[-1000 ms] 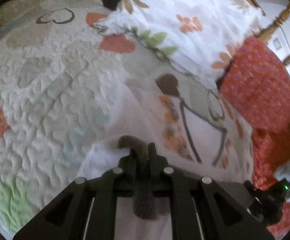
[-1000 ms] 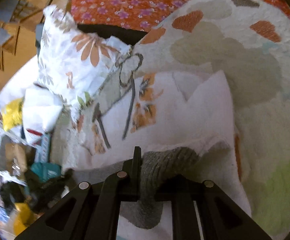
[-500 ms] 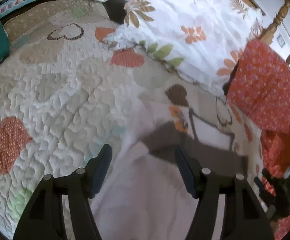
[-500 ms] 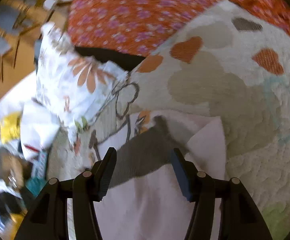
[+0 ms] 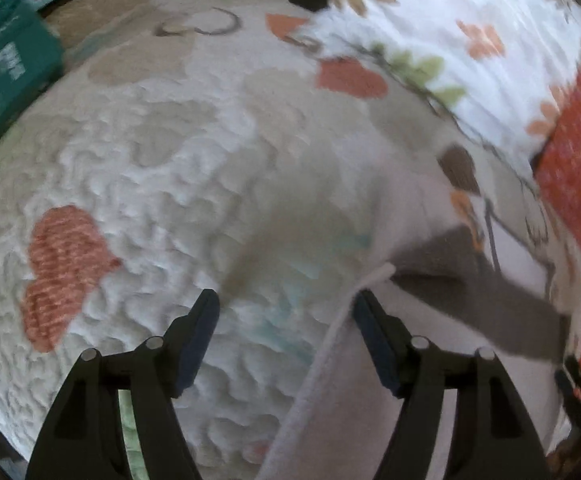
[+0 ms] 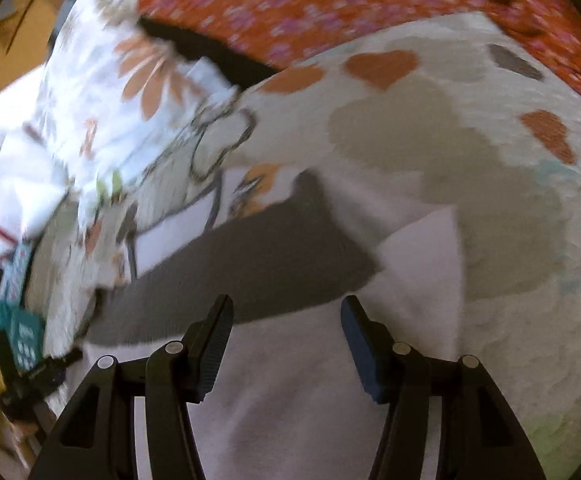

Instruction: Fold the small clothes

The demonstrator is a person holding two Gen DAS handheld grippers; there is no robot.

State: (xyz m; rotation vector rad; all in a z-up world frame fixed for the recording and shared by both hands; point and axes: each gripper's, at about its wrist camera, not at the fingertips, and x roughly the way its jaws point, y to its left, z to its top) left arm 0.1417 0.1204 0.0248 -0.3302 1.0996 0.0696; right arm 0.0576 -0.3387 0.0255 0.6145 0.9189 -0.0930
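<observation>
The left gripper (image 5: 284, 306) is opening, nothing between its fingers; the white garment (image 5: 390, 400) lies flat on the quilt (image 5: 150, 160) under its right finger, the hem running past that tip. The right gripper (image 6: 286, 310) stands wide and empty above the garment (image 6: 298, 392), its grey band (image 6: 250, 256) just ahead of the fingertips.
</observation>
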